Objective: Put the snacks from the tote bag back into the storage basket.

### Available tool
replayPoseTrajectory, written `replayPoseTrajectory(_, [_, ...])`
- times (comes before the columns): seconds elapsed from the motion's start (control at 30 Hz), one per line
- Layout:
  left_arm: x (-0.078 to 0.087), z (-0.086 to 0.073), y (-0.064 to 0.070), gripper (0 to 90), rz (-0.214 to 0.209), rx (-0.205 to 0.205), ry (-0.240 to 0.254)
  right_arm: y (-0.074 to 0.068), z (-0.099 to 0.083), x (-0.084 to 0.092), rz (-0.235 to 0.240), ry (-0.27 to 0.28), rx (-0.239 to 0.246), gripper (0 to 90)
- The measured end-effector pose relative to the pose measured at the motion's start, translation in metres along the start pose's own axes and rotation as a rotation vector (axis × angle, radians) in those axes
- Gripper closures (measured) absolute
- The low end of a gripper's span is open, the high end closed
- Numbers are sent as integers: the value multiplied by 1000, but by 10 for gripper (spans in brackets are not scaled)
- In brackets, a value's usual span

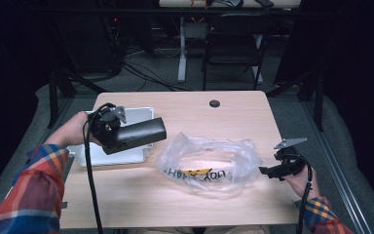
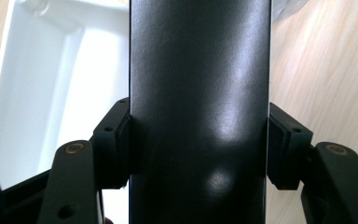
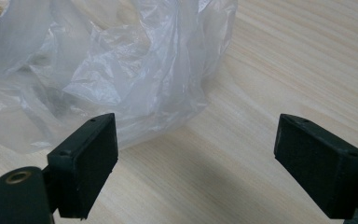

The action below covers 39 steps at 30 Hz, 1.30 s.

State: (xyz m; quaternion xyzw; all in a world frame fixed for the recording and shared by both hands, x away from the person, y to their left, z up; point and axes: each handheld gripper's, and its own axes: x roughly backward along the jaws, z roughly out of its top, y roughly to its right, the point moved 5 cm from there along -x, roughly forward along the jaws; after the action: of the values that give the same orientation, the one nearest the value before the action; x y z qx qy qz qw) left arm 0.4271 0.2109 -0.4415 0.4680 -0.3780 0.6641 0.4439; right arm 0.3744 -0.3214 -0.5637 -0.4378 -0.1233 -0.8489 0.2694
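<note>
A long black box (image 1: 136, 134) hangs above the table's left side, over the edge of a white tray (image 1: 139, 116). My left gripper (image 1: 111, 131) is shut on one end of it. In the left gripper view the box (image 2: 198, 93) runs up between the two pads (image 2: 114, 140), which press on both its sides. A crumpled clear plastic bag (image 1: 207, 163) with black and yellow print lies open in the middle of the table. My right gripper (image 1: 268, 171) rests low at the bag's right edge, open, with bare wood between its pads (image 3: 93, 158) and the bag (image 3: 98, 74) just ahead.
The wooden table (image 1: 185, 109) has a small dark round cap (image 1: 215, 103) near its far edge. Beyond the table stand a dark chair (image 1: 233, 44) and a white desk leg (image 1: 181, 48) on a grey floor with cables. Plaid sleeves come in at both lower corners.
</note>
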Motion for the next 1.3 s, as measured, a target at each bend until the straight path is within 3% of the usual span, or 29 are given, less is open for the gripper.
replayPoseTrajectory(0.5, [-11,-45,-31,374,35,82,-12,-1,-1,0,-11,-6,1,129])
replayPoseTrajectory(0.7, [-21,-57,-41,374,55,95,-15,-1,-1,0,-9,-7,3,129])
replayPoseTrajectory(1.3, [-88,-70,-57,375,18,130,-40,-3,0,0,-11,-7,13,129])
